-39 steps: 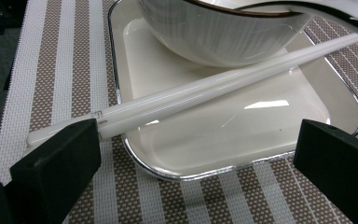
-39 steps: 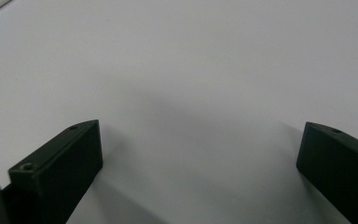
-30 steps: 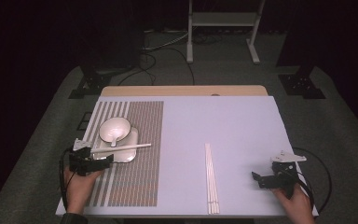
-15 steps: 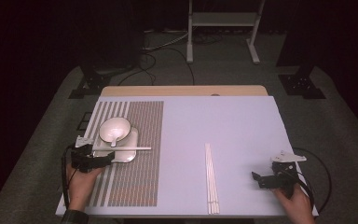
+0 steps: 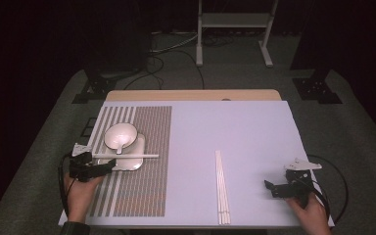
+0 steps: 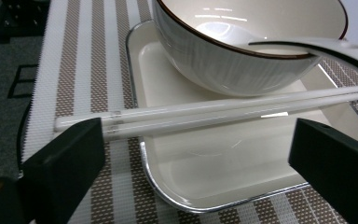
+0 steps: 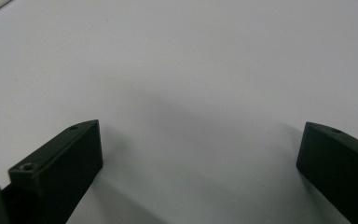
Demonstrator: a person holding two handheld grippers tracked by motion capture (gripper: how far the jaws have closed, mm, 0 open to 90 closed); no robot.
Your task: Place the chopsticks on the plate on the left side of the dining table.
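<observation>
We see a striped brown-and-white placemat [image 5: 142, 161] covering the left part of the pale table [image 5: 245, 132], and on it a shallow white tray [image 5: 136, 157] with a silvery rim. A white bowl [image 5: 120, 134] with a dark rim sits at the tray's far end, and a white spoon [image 5: 121, 145] rests in it with its handle poking over the rim toward the near side. A second pair of white chopsticks [image 5: 222, 187] lies well apart on the bare table, between the two hands. The task's thing, a pair of white chopsticks [image 6: 223, 111], lies side by side across the tray, just on the near side of the bowl, its ends reaching past both rims. The left gripper [image 5: 108, 167] sits at the tray's near left corner, low over the mat; in the left gripper view the chopsticks run across just beyond its jaw tips, and the butt ends sit right at the tip of the left-hand jaw. Its jaws stand wide apart, having just been closing a little, with nothing pressed between them. The bowl stands close behind the sticks. The right gripper [image 5: 269, 186] rests near the table's right front edge, jaws spread wide over bare surface, holding nothing.
</observation>
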